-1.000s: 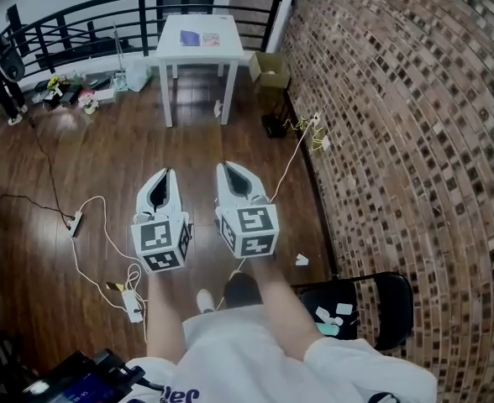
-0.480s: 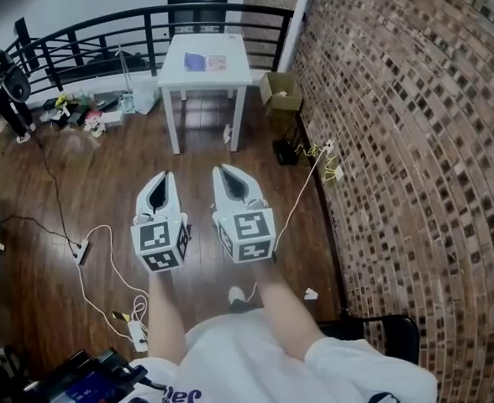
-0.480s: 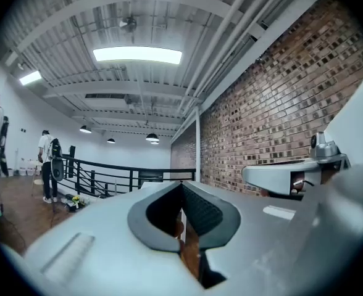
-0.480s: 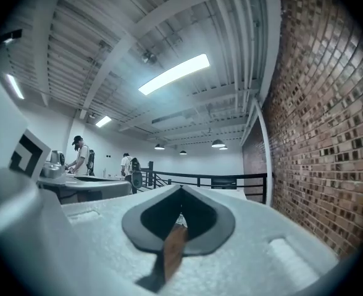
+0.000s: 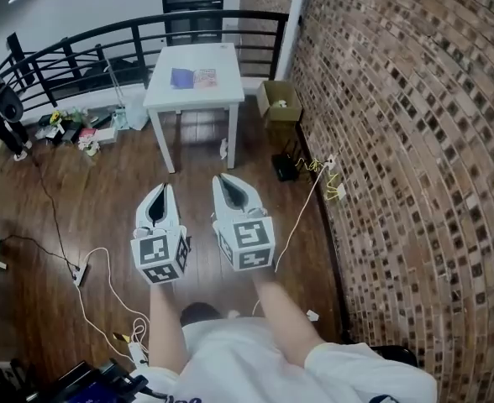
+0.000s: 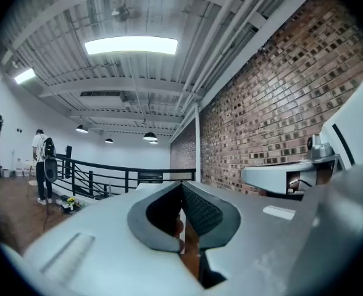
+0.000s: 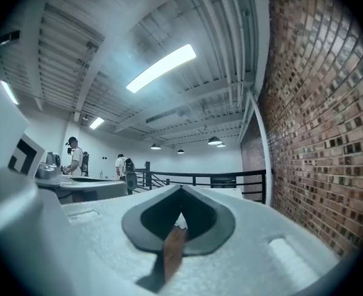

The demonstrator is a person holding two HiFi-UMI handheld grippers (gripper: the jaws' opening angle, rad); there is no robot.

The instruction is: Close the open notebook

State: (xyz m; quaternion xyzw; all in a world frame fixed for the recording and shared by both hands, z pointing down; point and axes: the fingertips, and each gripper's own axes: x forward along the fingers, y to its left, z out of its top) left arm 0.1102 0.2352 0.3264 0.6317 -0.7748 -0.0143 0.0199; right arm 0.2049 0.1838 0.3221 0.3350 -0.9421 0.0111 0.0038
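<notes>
The open notebook [image 5: 193, 77] lies flat on a small white table [image 5: 222, 93] far ahead, by the black railing; it shows a purple page on the left and a pale pink one on the right. My left gripper [image 5: 164, 188] and right gripper [image 5: 223, 178] are side by side over the wooden floor, pointing level toward the table and well short of it. In the left gripper view the left gripper [image 6: 183, 182] has its jaws together with nothing between them. In the right gripper view the right gripper [image 7: 181, 187] is also shut and empty.
A brick wall [image 5: 398, 141] runs along the right. A cardboard box [image 5: 278, 99] and a black object [image 5: 285, 168] sit at its foot, with cables [image 5: 310, 183]. A white cord and power strip [image 5: 79, 273] lie at left. Clutter [image 5: 70, 124] lines the railing [image 5: 87, 44]. A person [image 6: 43, 165] stands far left.
Both grippers and the person holding them have come forward across the floor toward the table, which now looks nearer. The black chair at lower right has left the view. Both jaws stayed shut.
</notes>
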